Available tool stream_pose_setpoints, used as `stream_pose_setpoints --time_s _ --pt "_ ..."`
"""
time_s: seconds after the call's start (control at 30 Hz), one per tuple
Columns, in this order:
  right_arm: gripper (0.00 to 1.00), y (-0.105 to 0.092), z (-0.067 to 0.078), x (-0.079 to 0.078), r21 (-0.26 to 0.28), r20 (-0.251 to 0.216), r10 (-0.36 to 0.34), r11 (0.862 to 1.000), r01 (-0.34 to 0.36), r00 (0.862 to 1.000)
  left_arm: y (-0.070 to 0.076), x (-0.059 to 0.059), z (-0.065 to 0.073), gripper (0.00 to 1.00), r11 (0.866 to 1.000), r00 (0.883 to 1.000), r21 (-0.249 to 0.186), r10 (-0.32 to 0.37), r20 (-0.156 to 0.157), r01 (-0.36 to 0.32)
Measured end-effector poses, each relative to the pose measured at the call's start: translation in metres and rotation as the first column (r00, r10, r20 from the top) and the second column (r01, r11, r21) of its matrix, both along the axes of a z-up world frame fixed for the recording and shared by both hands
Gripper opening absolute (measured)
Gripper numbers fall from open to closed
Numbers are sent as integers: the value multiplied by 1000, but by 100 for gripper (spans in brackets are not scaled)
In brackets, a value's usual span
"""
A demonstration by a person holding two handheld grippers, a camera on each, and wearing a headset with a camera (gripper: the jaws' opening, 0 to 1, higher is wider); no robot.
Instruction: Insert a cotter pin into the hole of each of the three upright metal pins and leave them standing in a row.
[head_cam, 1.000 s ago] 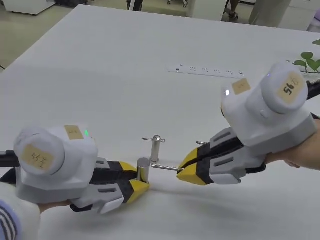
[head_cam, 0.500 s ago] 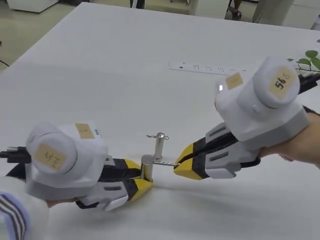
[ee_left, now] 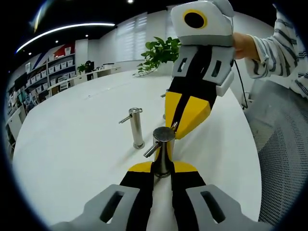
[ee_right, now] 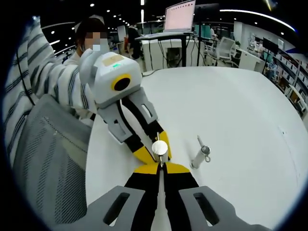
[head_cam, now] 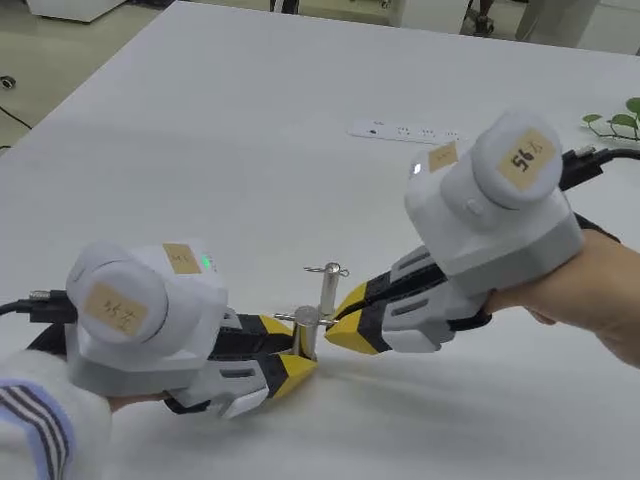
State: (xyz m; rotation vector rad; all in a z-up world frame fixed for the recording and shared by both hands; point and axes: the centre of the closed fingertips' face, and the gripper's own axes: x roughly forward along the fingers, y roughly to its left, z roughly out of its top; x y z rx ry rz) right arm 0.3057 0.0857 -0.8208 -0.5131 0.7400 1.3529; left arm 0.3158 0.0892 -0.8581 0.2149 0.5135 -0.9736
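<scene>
A short upright metal pin (head_cam: 307, 338) stands on the white table, and my left gripper (head_cam: 297, 366) is shut on its lower part. In the left gripper view the yellow jaws (ee_left: 162, 169) clamp this pin (ee_left: 163, 149) at its base. My right gripper (head_cam: 336, 328) is shut on a cotter pin (head_cam: 288, 318) that runs through the hole near the pin's top, its tip poking out on the left. Just behind stands a second metal pin (head_cam: 328, 292) with a cotter pin (head_cam: 327, 269) through its head. The right gripper view has the held pin's top (ee_right: 160, 147) at its jaw tips (ee_right: 160, 167).
A white power strip (head_cam: 405, 131) lies further back on the table (head_cam: 230, 130). Green plant leaves (head_cam: 618, 119) sit at the far right edge. A person's hand (head_cam: 590, 295) holds the right gripper. The table's left edge drops to the floor (head_cam: 60, 60).
The right gripper has moved left and pushed the cotter pin through the held pin's hole; its tip now sticks out on the far side. The head camera has shifted too.
</scene>
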Motion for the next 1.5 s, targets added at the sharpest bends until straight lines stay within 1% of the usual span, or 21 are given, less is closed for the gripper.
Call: stream_pose_setpoints --time_s 0.07,0.13,0.2,0.23,0.27,0.33,0.4,0.47,0.57,0.67,0.77,0.9,1.13,1.2,1.3,1.33,1.43,1.47,1.5 --pt "5 1 0 0 6 0 -1 1000 1 1000 0 0 0 11 1000 1000 -1 2 0 -2" --pt "5 1 1 -1 7 10 18 1000 -18 1000 1 0 0 11 1000 1000 -7 6 -2 -6" --pt "13 2 2 -3 18 -1 23 1000 -23 1000 1 0 0 11 1000 1000 -12 9 1 -9" --pt "18 1 2 -2 21 -3 13 1000 -13 1000 1 0 0 11 1000 1000 -13 11 2 -11" --pt "18 0 2 -2 21 0 11 1000 -11 1000 1 0 0 11 1000 1000 -15 12 2 -12" --pt "15 -4 2 -3 8 5 22 1000 -22 1000 1 0 1 11 1000 1000 -16 12 2 -12" --pt "13 -7 3 -3 10 9 19 1000 -19 1000 0 0 1 11 1000 1000 -16 10 2 -10" --pt "10 -9 5 -4 10 5 23 1000 -23 1000 0 0 1 11 1000 1000 -17 9 1 -9" --pt "9 -11 6 -2 2 27 22 1000 -22 999 0 0 1 11 1000 1000 -19 6 2 -6" --pt "7 -8 8 -1 19 11 5 1000 -5 1000 0 0 1 11 1000 1000 -23 6 -1 -6" --pt "4 -7 8 -1 21 12 8 1000 -9 1000 0 0 1 11 1000 1000 -23 5 0 -5" --pt "4 -6 7 0 16 9 10 1000 -10 1000 0 1 1 11 1000 1000 -18 8 3 -8" --pt "3 -6 6 2 16 4 9 1000 -9 1000 -1 2 1 12 1000 1000 -21 8 8 -8" --pt "4 -6 6 3 16 7 11 1000 -11 1000 -1 2 0 12 1000 1000 -25 12 3 -11" --pt "5 -4 6 4 30 0 5 1000 -5 1000 -1 3 0 12 999 1000 -32 23 -7 -23" --pt "6 -4 6 4 34 0 2 999 -2 1000 -1 3 0 12 999 1000 -25 21 -5 -21" --pt "8 -4 5 4 33 3 6 999 -6 1000 -1 3 0 12 1000 1000 -22 21 -6 -21" --pt "10 -4 5 5 35 9 8 999 -8 1000 -1 3 1 12 1000 1000 -23 19 -3 -19" --pt "12 -4 5 5 35 13 8 999 -8 1000 -1 3 1 12 1000 1000 -21 14 11 -14"
